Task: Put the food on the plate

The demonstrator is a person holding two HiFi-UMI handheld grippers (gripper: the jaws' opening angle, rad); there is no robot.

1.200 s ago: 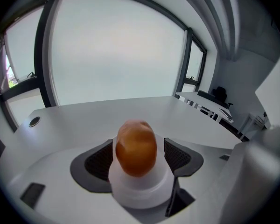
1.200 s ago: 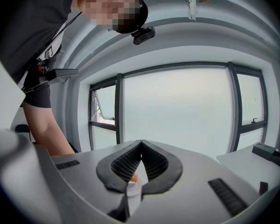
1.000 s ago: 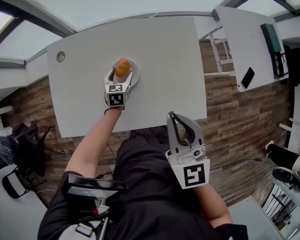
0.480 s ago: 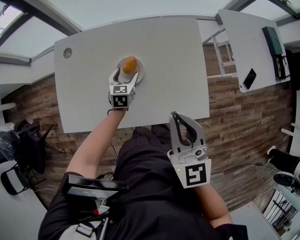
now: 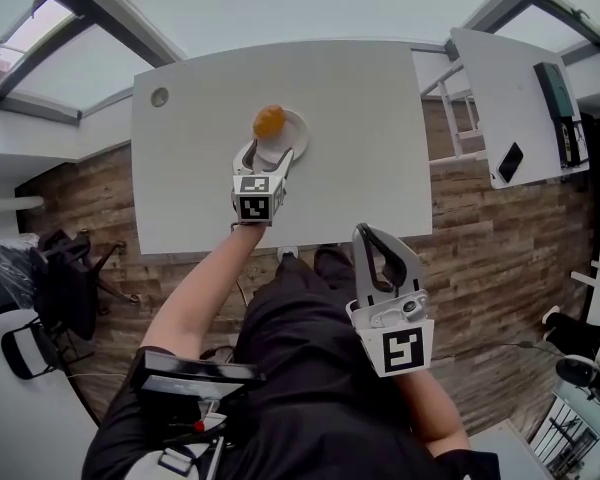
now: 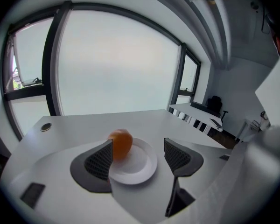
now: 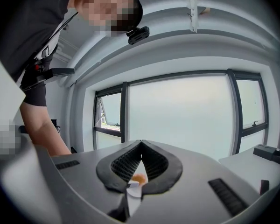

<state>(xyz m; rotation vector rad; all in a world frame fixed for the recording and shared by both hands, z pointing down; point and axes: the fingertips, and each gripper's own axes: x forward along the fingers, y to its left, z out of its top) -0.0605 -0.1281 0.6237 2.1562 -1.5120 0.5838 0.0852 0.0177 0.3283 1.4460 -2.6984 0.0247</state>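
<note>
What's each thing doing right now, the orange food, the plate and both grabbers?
Orange food: resting on the plate, toward one edge, not held.
Plate: flat on the white table, right way up.
Left gripper: open, empty, jaws either side of the plate.
Right gripper: shut, empty, held off the table.

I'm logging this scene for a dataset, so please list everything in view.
Food: one, orange, on the plate's left edge.
Plate: one, white, on the table.
Table: one, white, straight ahead.
Side table: one, white, far right.
Phone: one, black, on the side table.
Chair: at least one, black, far left.
Left claw: one, white-grey, open, just short of the plate.
Right claw: one, white-grey, shut, empty, near the person's body.
</note>
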